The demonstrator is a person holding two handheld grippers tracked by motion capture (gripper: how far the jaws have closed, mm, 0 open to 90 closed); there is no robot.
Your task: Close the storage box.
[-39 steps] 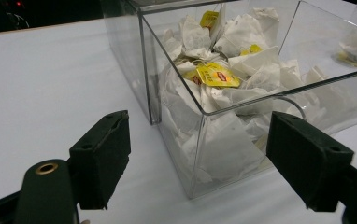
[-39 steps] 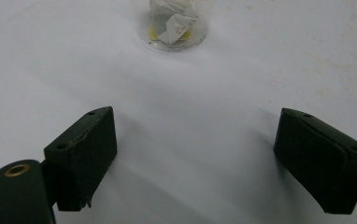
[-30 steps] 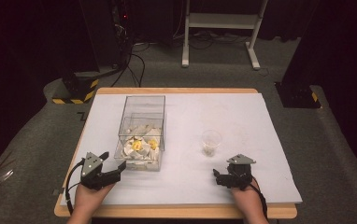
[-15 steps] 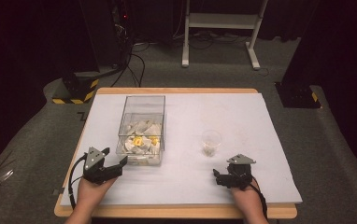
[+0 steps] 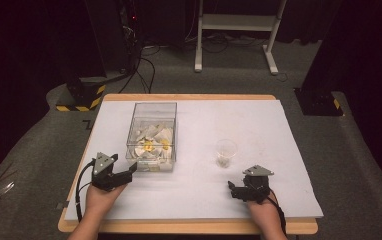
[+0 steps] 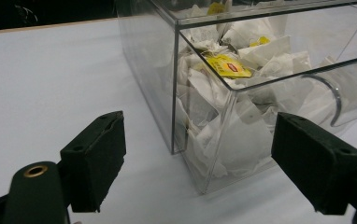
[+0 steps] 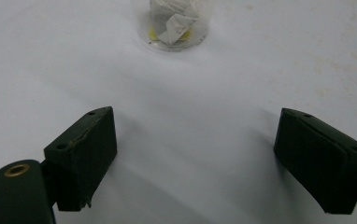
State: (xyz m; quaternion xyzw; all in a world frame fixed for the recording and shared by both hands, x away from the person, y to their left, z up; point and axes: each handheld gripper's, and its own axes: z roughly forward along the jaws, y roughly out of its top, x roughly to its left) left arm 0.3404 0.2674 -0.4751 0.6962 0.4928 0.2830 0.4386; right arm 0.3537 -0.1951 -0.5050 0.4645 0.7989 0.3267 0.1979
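Observation:
A clear plastic box (image 5: 152, 131) full of white tea bags (image 6: 223, 116) with yellow tags stands left of centre on the white table sheet (image 5: 259, 125). My left gripper (image 5: 129, 174) rests open just in front of the box's near left corner (image 6: 200, 154), nothing between its pads. A small clear cup (image 5: 226, 152) holding a tea bag (image 7: 172, 25) stands right of centre. My right gripper (image 5: 235, 189) lies open on the sheet a short way in front of the cup, empty.
The sheet covers a wooden table (image 5: 189, 227) whose edge shows at the front. Beyond the table stand a white frame (image 5: 236, 30), cables (image 5: 141, 65) and black stands with yellow-black tape (image 5: 81, 95) on the grey floor.
My left gripper has drawn back a little from the box toward the near left. The right gripper has stayed in place.

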